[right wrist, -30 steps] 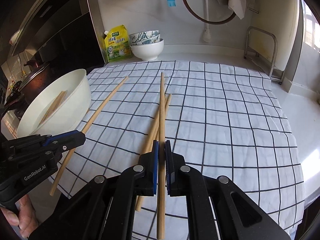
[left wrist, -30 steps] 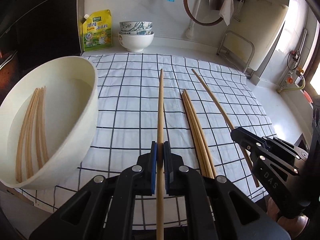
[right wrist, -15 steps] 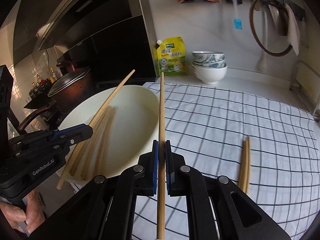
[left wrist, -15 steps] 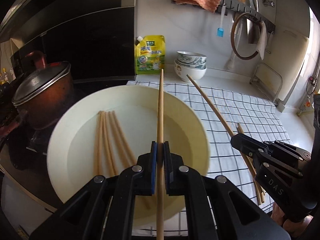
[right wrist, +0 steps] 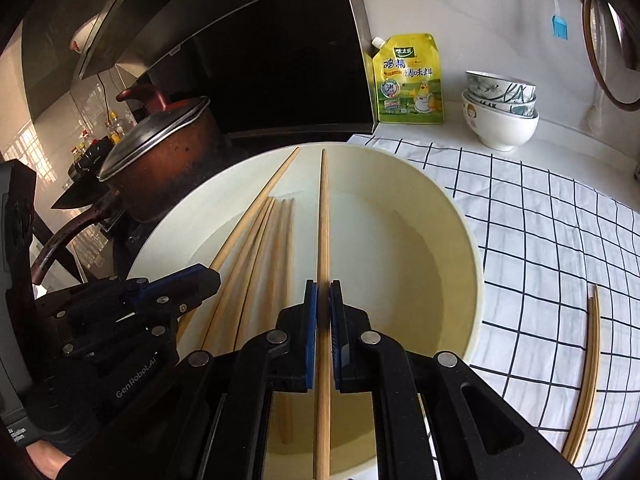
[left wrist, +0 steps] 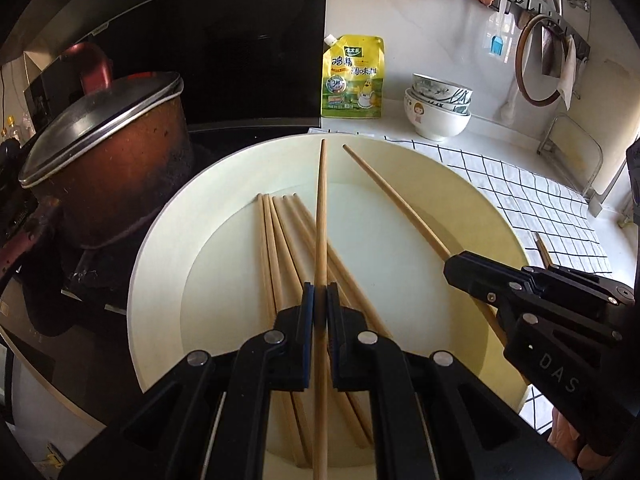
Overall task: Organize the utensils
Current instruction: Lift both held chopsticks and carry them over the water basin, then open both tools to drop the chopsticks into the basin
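My left gripper (left wrist: 320,292) is shut on a wooden chopstick (left wrist: 322,208) that points forward over the cream bowl (left wrist: 400,240). Several chopsticks (left wrist: 276,248) lie in the water at the bowl's bottom. My right gripper (right wrist: 323,292) is shut on a second chopstick (right wrist: 324,216), also held above the bowl (right wrist: 440,264). In the left wrist view the right gripper (left wrist: 452,264) comes in from the right with its chopstick (left wrist: 392,196). In the right wrist view the left gripper (right wrist: 212,278) sits at the left with its chopstick (right wrist: 260,200).
A lidded brown pot (left wrist: 108,152) stands on the dark stove left of the bowl. A yellow pouch (left wrist: 352,76) and stacked bowls (left wrist: 438,108) sit by the back wall. Two chopsticks (right wrist: 592,352) lie on the checked cloth (right wrist: 540,220) at the right.
Both grippers have carried their chopsticks leftward, from above the checked cloth to above the cream bowl. The pot and stove have come into view.
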`<state>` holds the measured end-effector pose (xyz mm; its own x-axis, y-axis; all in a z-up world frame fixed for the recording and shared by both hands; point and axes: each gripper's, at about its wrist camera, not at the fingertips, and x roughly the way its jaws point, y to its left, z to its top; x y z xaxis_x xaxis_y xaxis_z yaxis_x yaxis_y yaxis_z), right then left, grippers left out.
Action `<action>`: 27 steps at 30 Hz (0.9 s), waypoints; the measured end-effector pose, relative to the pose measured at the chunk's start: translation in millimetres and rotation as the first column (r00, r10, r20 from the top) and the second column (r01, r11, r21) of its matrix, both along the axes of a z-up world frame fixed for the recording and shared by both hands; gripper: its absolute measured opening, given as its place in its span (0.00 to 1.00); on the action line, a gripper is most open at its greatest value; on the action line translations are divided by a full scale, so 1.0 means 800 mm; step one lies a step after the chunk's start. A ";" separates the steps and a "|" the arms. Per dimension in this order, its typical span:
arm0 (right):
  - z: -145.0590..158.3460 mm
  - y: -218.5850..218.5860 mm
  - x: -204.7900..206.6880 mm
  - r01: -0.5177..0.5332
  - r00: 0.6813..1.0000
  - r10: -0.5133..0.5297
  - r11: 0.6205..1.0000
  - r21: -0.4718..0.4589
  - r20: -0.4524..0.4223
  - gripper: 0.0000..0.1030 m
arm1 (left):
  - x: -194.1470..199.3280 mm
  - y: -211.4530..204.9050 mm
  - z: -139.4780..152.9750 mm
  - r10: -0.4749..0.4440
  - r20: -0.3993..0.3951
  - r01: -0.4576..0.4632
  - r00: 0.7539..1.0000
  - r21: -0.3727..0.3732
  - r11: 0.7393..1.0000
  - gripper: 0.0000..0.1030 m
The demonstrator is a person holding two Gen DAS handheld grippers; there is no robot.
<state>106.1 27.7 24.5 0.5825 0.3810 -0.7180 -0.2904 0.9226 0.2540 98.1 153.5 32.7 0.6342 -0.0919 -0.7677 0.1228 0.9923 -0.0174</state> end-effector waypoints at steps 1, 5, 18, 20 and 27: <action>-0.003 0.002 0.002 -0.001 1.000 0.001 1.000 0.000 -0.010 0.06 | 0.001 0.001 -0.004 0.002 -0.006 -0.002 1.000 0.001 1.000 0.07; -0.014 0.006 0.009 0.003 0.999 -0.003 1.000 0.001 -0.039 0.06 | 0.005 0.002 -0.014 0.007 -0.025 -0.007 1.000 0.015 1.000 0.07; -0.016 0.000 0.006 0.002 1.000 -0.002 1.000 -0.013 -0.030 0.09 | -0.001 0.005 -0.011 0.041 -0.010 -0.041 0.999 0.023 0.999 0.38; -0.014 -0.001 0.003 -0.002 1.000 0.001 1.000 -0.011 -0.024 0.09 | -0.002 0.007 -0.009 0.048 -0.009 -0.048 0.999 0.020 0.999 0.38; -0.002 -0.009 -0.013 -0.003 1.000 0.003 1.000 -0.008 0.006 0.09 | -0.017 0.008 0.001 0.067 0.005 -0.068 0.998 0.027 0.997 0.40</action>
<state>96.1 20.5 22.7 0.5853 0.3774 -0.7176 -0.2946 0.9236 0.2454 84.3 160.0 33.2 0.6417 -0.0282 -0.7665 0.0555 0.9984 0.0097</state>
